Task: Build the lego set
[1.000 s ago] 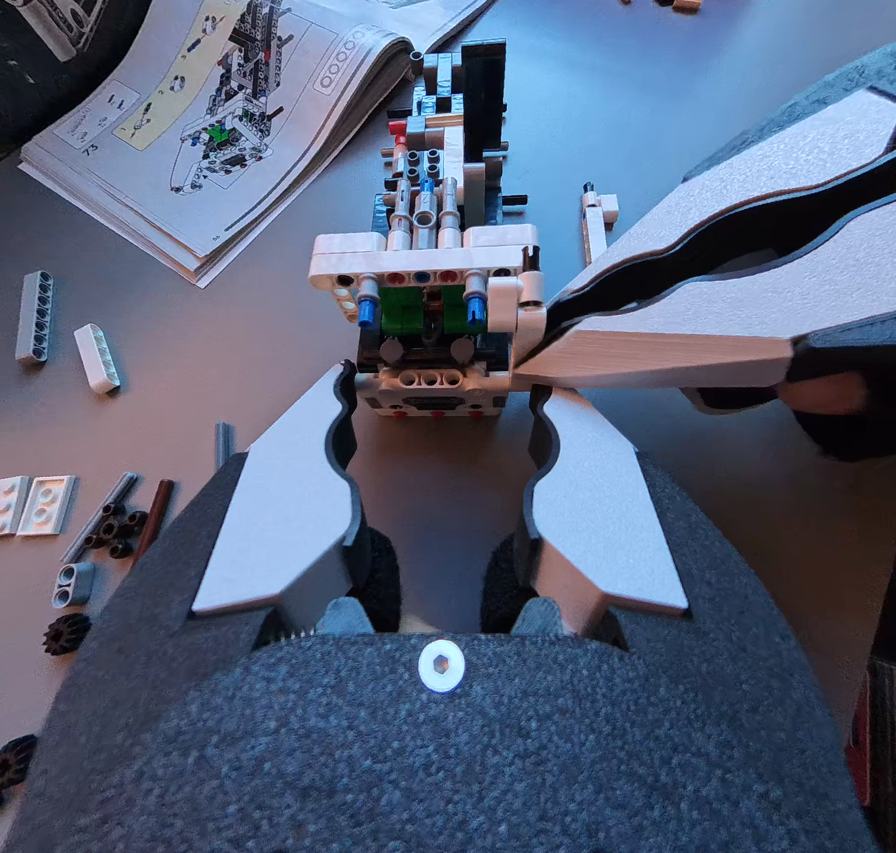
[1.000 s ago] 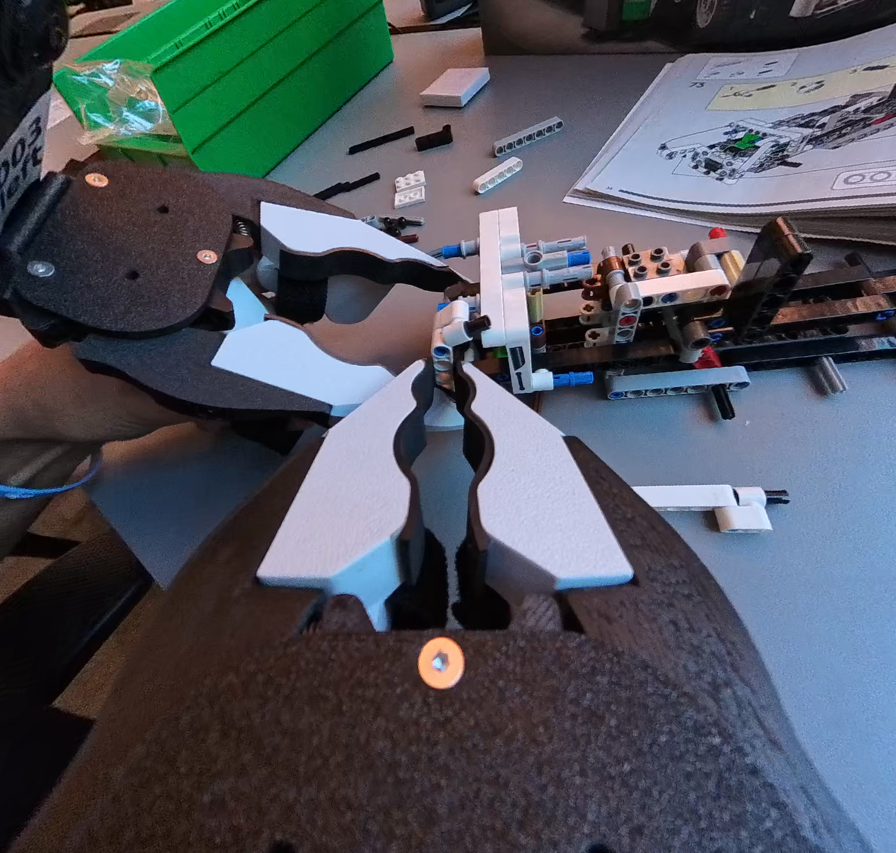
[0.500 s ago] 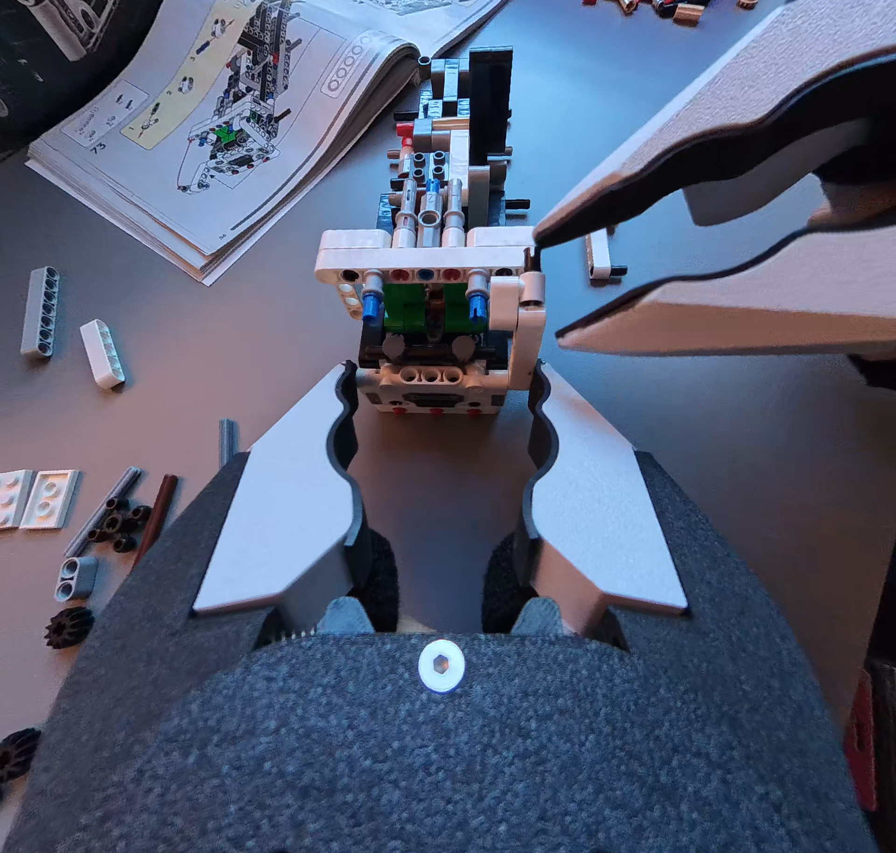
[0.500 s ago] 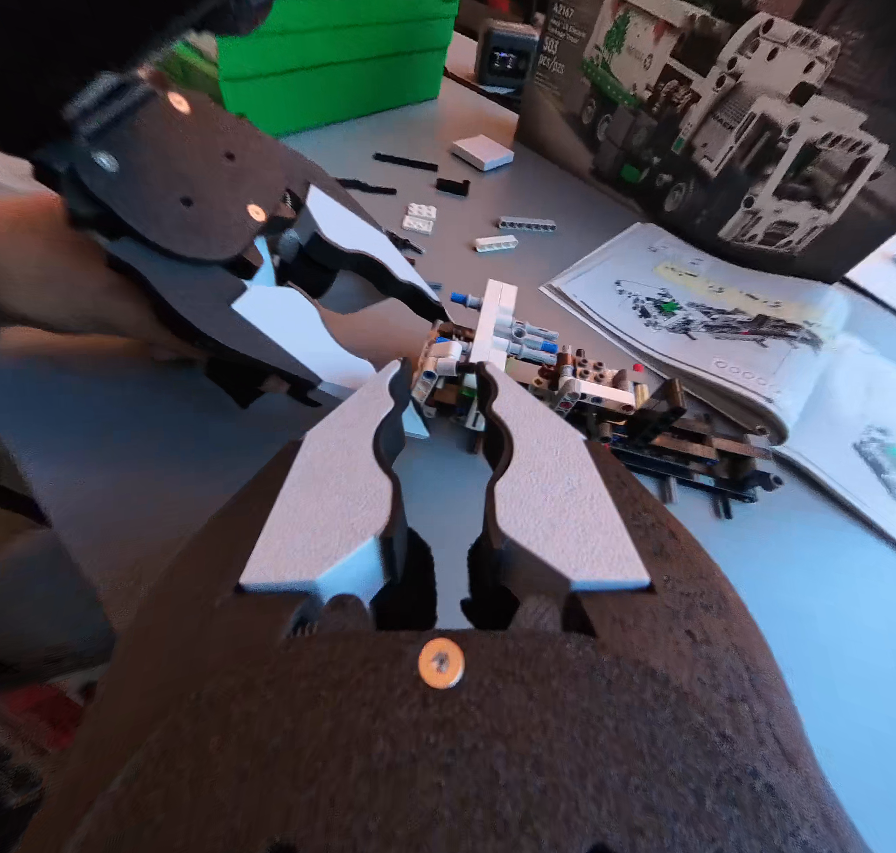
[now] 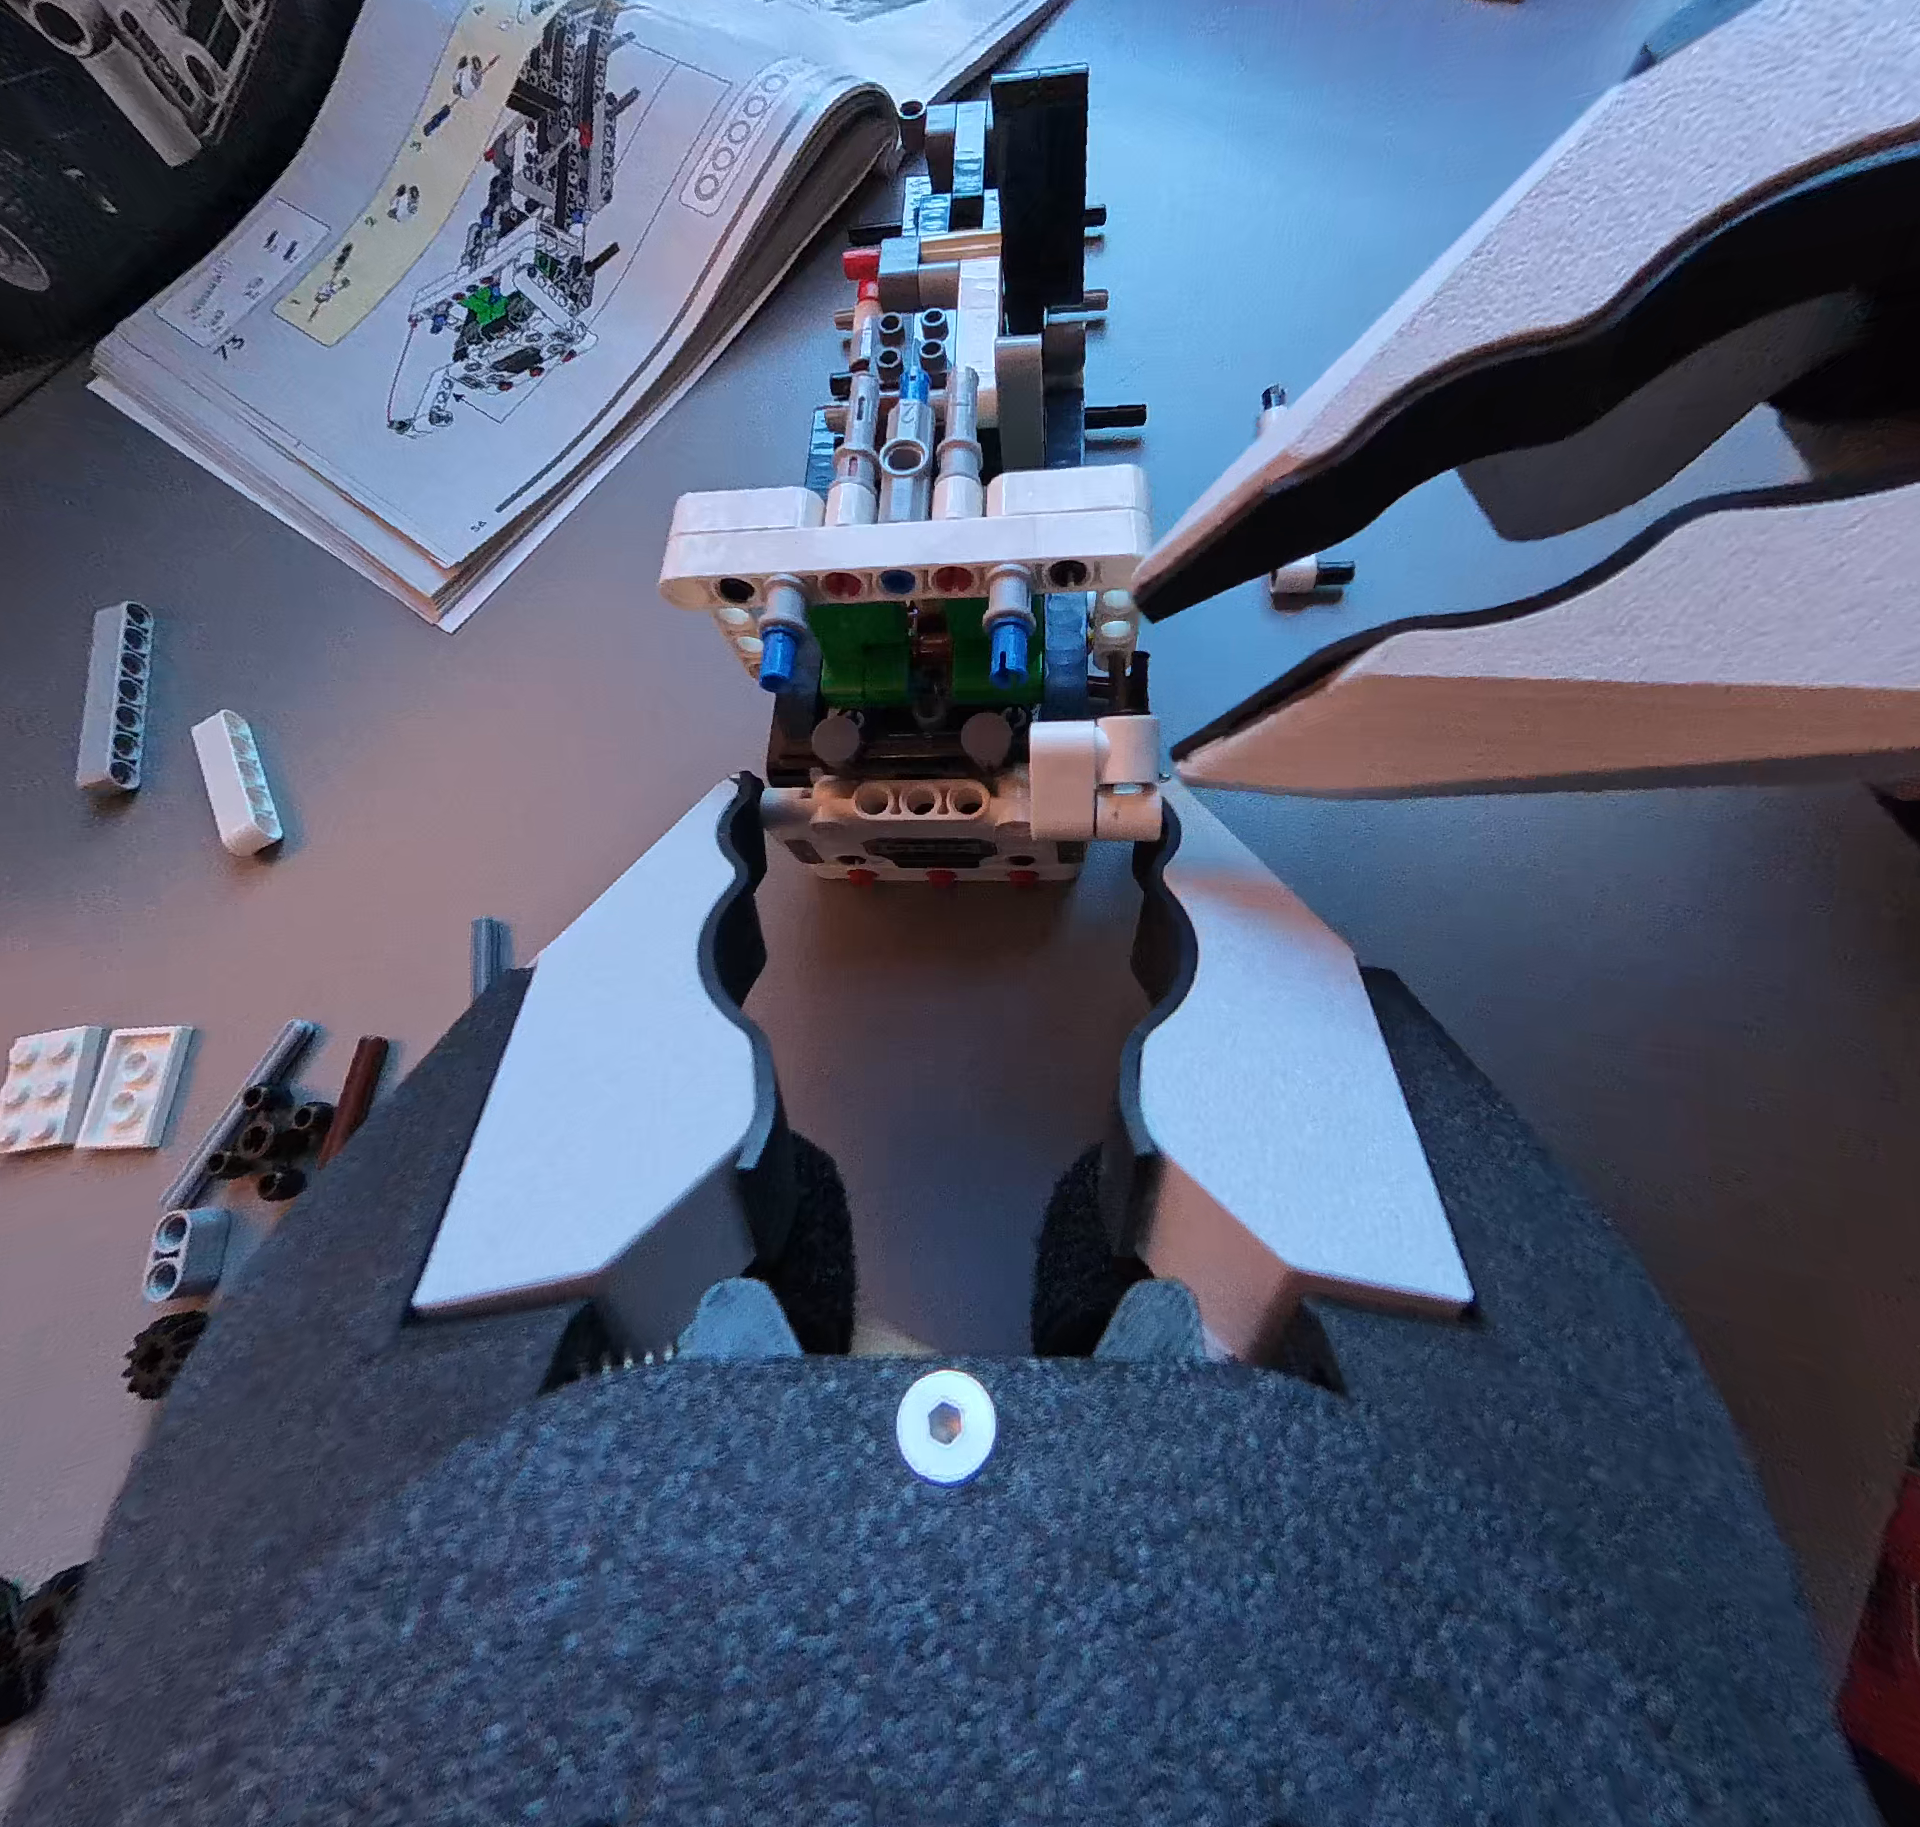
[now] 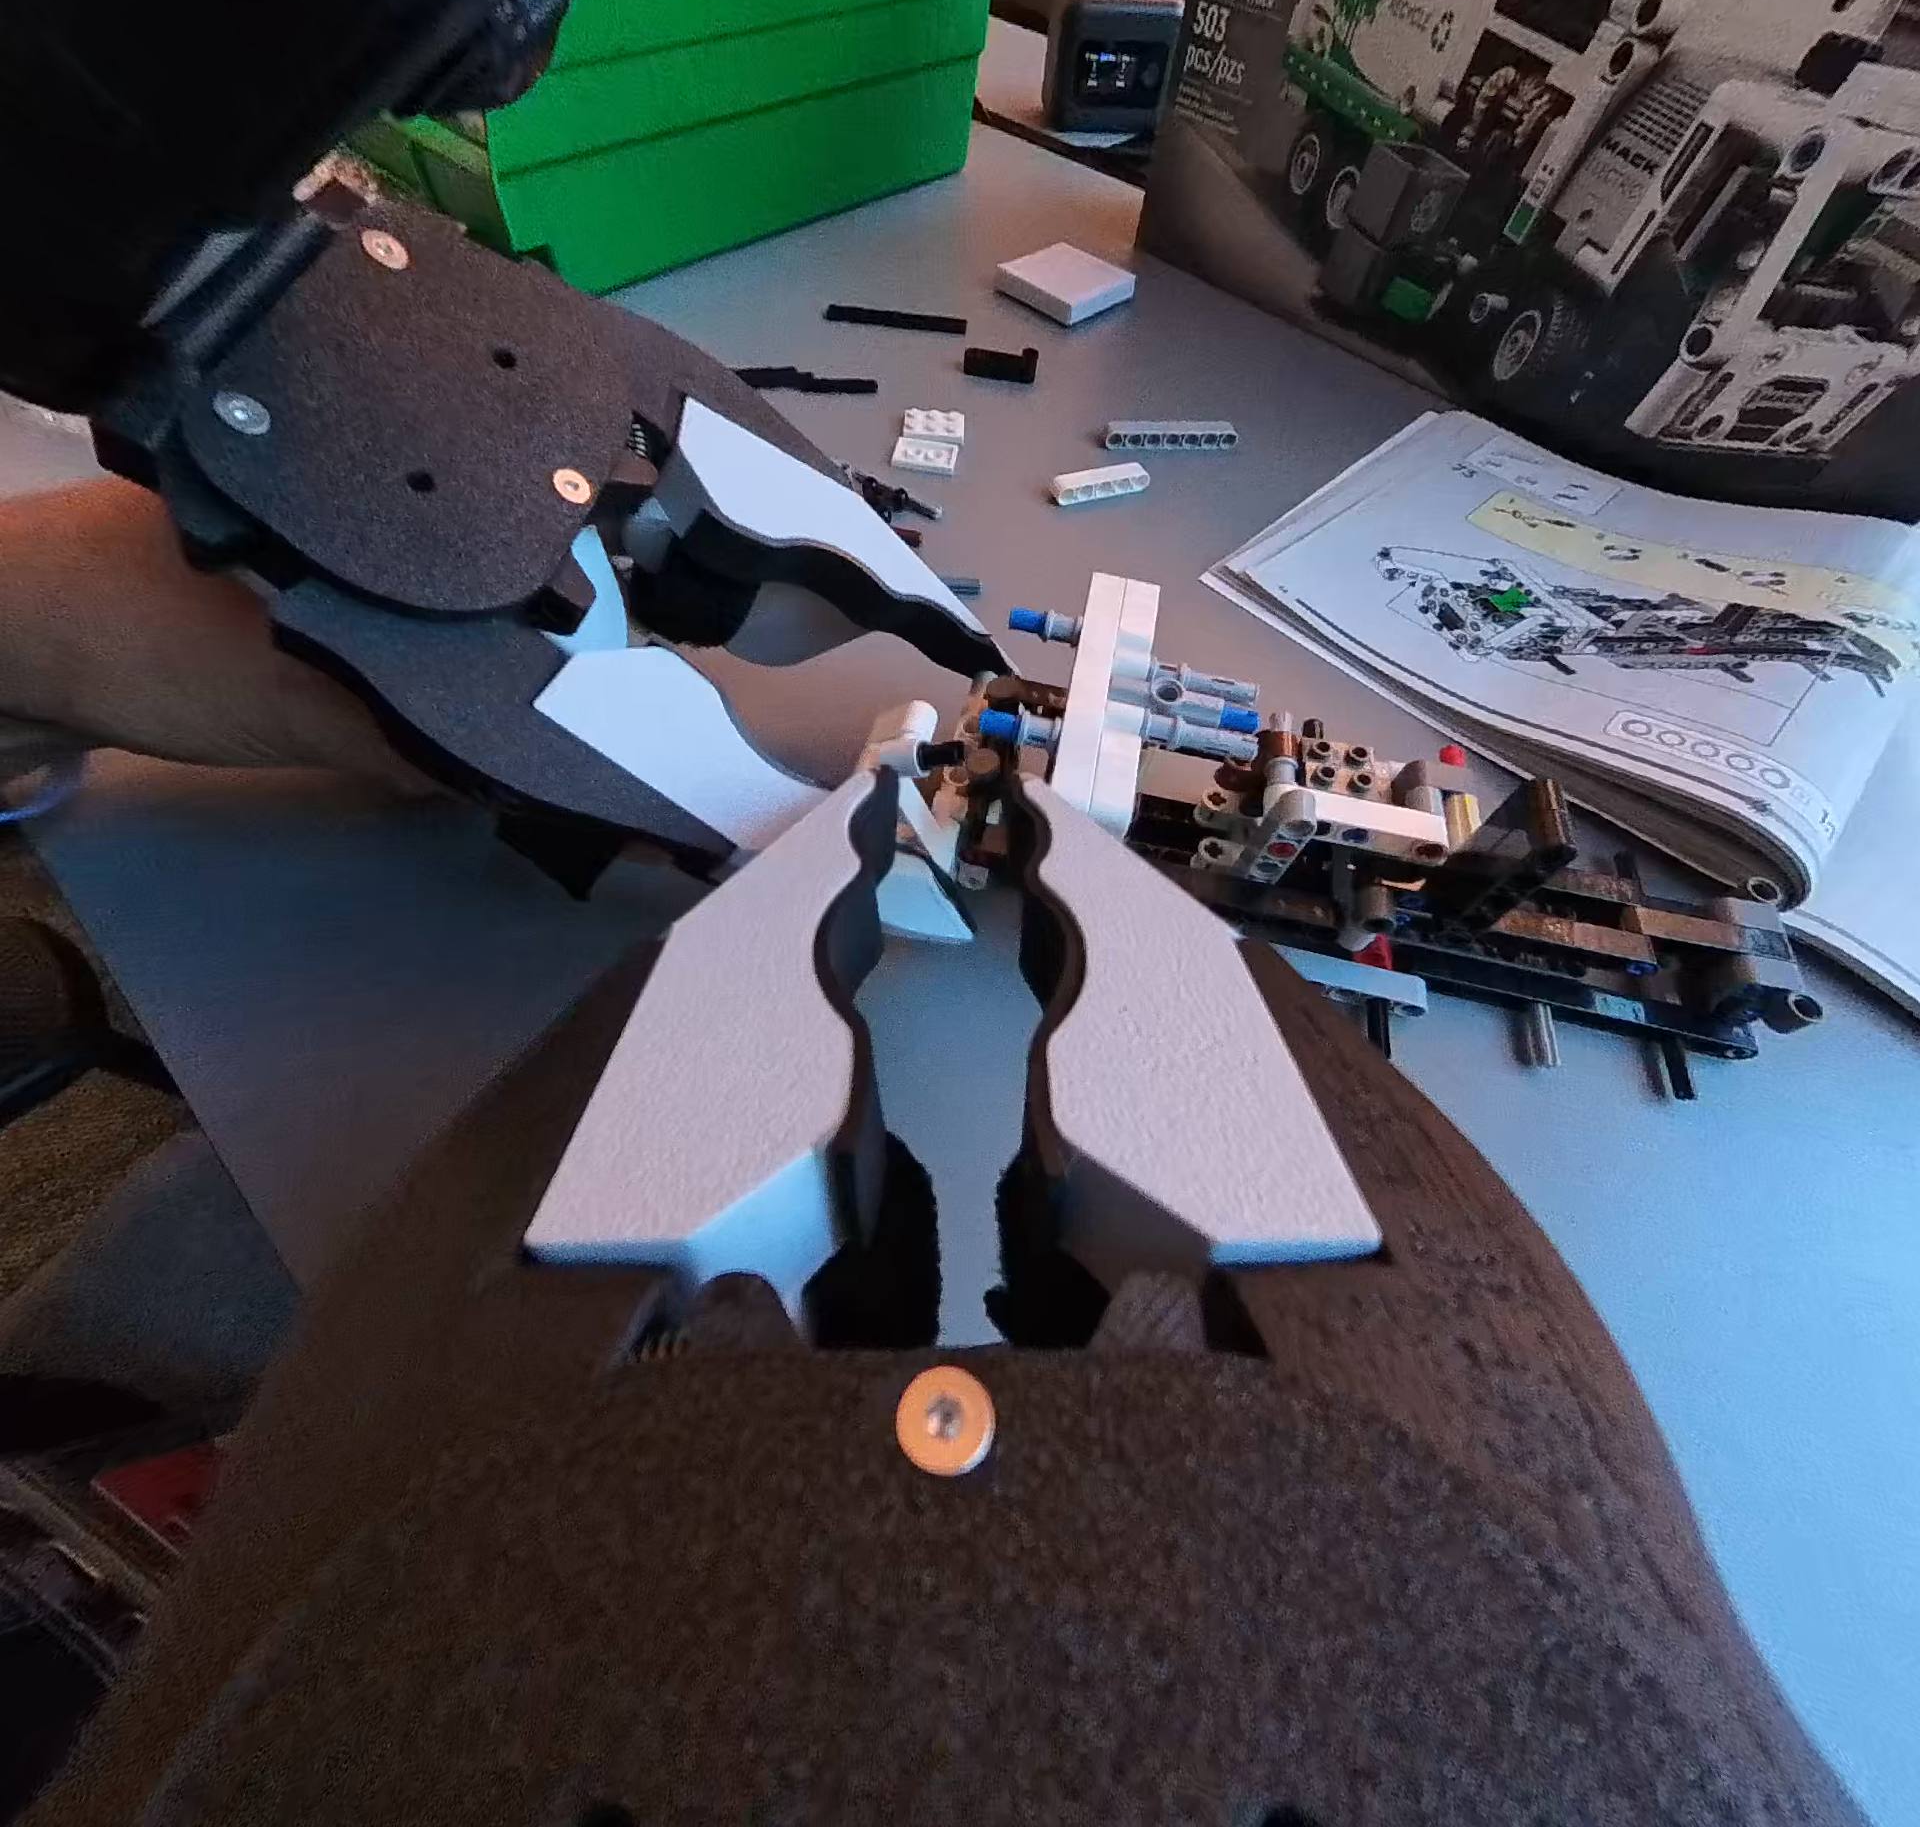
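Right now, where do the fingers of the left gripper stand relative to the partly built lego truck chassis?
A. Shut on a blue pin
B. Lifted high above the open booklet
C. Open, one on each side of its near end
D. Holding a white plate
C: the left gripper is open, and the near end of the partly built lego truck chassis sits between its fingertips.

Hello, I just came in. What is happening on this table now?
A person is building a Lego truck chassis with two tools. The left hand-held gripper is open around its front end. The right hand-held gripper, also open, is at a small white connector on the front corner. The instruction booklet lies open beside it.
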Tool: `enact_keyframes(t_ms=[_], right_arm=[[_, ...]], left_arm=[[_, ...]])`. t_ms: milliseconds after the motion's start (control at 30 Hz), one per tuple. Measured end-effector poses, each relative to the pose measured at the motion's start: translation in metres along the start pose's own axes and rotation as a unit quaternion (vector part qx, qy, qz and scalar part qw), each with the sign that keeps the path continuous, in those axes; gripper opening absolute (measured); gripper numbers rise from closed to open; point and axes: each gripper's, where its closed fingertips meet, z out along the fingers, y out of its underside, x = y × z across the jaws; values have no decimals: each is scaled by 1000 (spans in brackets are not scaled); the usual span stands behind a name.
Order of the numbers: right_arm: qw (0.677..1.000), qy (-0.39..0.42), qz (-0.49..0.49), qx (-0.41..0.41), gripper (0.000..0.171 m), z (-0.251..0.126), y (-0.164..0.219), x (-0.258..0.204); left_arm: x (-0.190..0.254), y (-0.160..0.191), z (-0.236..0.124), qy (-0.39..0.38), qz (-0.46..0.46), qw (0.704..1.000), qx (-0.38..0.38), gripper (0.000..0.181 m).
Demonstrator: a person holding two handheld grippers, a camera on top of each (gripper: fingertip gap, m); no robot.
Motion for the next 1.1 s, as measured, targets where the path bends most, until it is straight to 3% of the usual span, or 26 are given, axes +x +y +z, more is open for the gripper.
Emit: enact_keyframes(t_ms=[200,300,367,500,600,1100], right_arm=[[999,13,16,31,26,-13,-13,12],[999,1,42,14,40,-6,-1,19],[998,-19,59,22,49,-6,-1,20],[994,-29,104,33,54,-5,-7,19],[986,-47,158,29,51,3,-3,15],[979,-61,188,42,33,5,1,19]], left_arm=[[-4,-6,-21,-26,2,999,39,73],[5,-18,-49,-18,27,995,99,54],[19,-27,-61,-6,69,989,134,52],[30,-23,-55,-2,128,985,116,54],[36,-20,-49,18,129,985,114,52],[32,-26,-46,21,113,986,120,38]])
